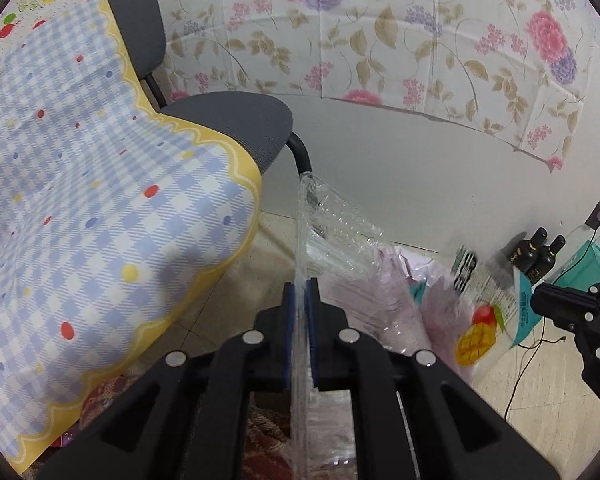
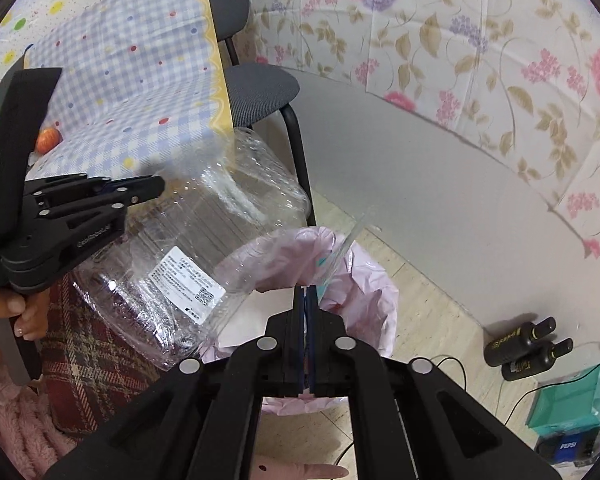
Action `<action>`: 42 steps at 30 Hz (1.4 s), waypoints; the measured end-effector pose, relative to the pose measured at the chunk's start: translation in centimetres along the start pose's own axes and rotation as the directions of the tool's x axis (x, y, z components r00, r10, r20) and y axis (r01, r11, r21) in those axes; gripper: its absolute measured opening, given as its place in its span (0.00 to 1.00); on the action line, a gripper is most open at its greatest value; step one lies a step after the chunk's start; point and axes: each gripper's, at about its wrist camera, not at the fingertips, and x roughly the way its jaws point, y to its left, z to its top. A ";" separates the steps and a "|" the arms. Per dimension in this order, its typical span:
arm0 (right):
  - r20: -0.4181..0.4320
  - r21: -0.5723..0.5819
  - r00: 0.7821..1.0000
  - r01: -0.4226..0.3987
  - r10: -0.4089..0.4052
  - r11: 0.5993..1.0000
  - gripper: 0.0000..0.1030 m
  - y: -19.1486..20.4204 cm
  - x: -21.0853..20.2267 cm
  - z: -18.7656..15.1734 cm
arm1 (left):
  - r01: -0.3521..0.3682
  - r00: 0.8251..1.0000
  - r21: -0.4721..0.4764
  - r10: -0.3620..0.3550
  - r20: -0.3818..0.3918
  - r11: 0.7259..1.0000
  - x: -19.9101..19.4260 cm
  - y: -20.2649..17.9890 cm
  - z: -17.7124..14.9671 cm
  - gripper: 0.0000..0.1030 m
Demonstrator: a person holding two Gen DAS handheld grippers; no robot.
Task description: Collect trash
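Note:
A large clear plastic container (image 2: pixel 188 248) with a white label hangs over a bin lined with a pink bag (image 2: pixel 364 284). My left gripper (image 1: pixel 300 292) is shut on the container's thin clear edge (image 1: pixel 320 216); it also shows in the right wrist view (image 2: pixel 112 192). My right gripper (image 2: pixel 305 296) is shut on the container's other clear edge (image 2: pixel 344 248), just above the pink bag. In the left wrist view the pink bag (image 1: pixel 384 300) lies below the plastic, and my right gripper (image 1: pixel 540 300) enters from the right, by a mango-printed wrapper (image 1: pixel 480 328).
A grey chair (image 2: pixel 256 92) and a table with a blue checked cloth (image 2: pixel 140 80) stand at left. Two dark bottles (image 2: pixel 524 348), a teal bag (image 2: pixel 572 400), a Pepsi bottle (image 2: pixel 568 446) and cables sit by the wall at right. A plaid cloth (image 2: pixel 84 360) lies below the container.

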 end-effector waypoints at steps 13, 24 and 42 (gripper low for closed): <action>0.031 0.062 0.999 0.019 -0.021 0.998 0.34 -0.1 -2.0 2.1 | -0.041 0.997 -0.083 0.046 0.058 0.996 -3.4 3.9 0.7 0.73; -0.003 0.088 0.999 0.032 -0.032 0.996 0.52 1.0 -1.2 1.9 | -0.102 0.983 -0.133 0.120 0.138 0.986 -7.3 6.9 0.5 0.89; 0.024 -0.026 0.997 -0.078 0.079 0.997 0.37 6.4 5.6 -4.1 | -0.117 0.972 -0.241 0.161 0.170 0.963 -6.5 10.7 -2.4 0.89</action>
